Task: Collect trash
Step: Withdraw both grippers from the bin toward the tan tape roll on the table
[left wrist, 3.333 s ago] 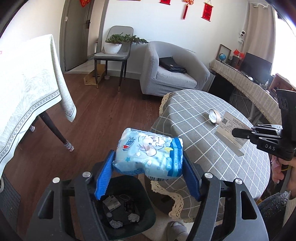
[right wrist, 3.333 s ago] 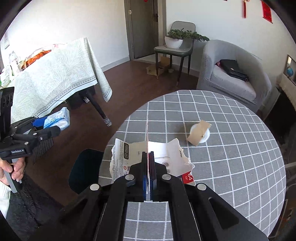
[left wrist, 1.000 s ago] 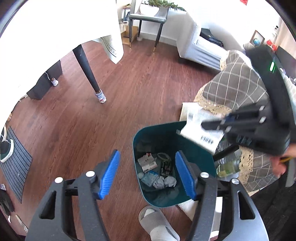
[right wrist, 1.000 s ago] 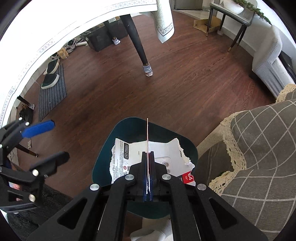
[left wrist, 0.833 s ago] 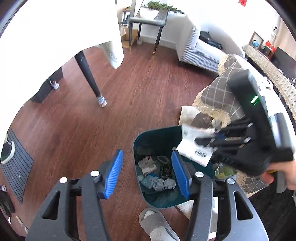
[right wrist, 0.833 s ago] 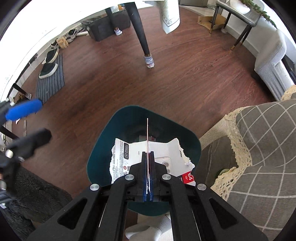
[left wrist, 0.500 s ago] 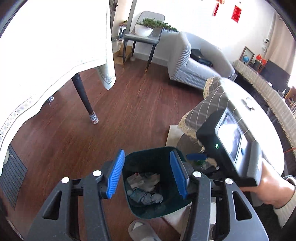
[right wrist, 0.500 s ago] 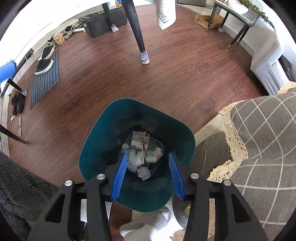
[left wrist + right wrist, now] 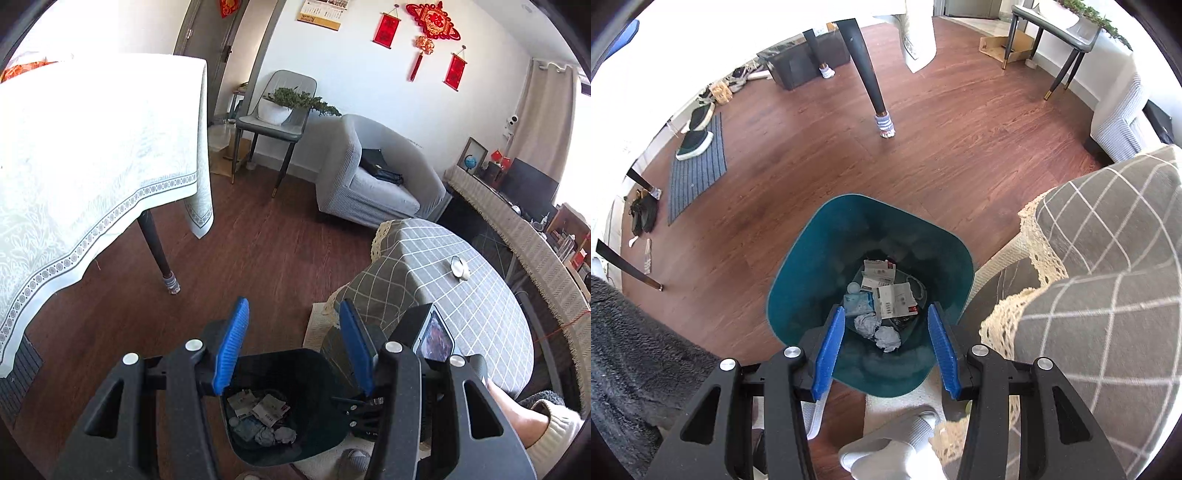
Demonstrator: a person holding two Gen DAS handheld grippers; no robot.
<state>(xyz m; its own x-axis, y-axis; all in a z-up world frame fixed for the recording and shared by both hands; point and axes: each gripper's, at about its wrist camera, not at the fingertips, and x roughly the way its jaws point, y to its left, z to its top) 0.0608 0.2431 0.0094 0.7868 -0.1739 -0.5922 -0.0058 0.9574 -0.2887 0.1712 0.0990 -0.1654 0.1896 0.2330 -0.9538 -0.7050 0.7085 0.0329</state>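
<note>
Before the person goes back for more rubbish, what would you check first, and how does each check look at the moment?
1. Right gripper empty: ok, its jaws stand open above the bin with nothing between them.
2. Left gripper empty: ok, open, nothing held.
3. Torn paper packaging inside the bin: ok, it lies on the pile at the bottom.
4. Blue tissue pack inside the bin: ok, beside the paper.
5. Bin upright on the floor: ok.
6. More trash on the round table: cannot tell; one small round white object sits there, and part of the top is out of view.
</note>
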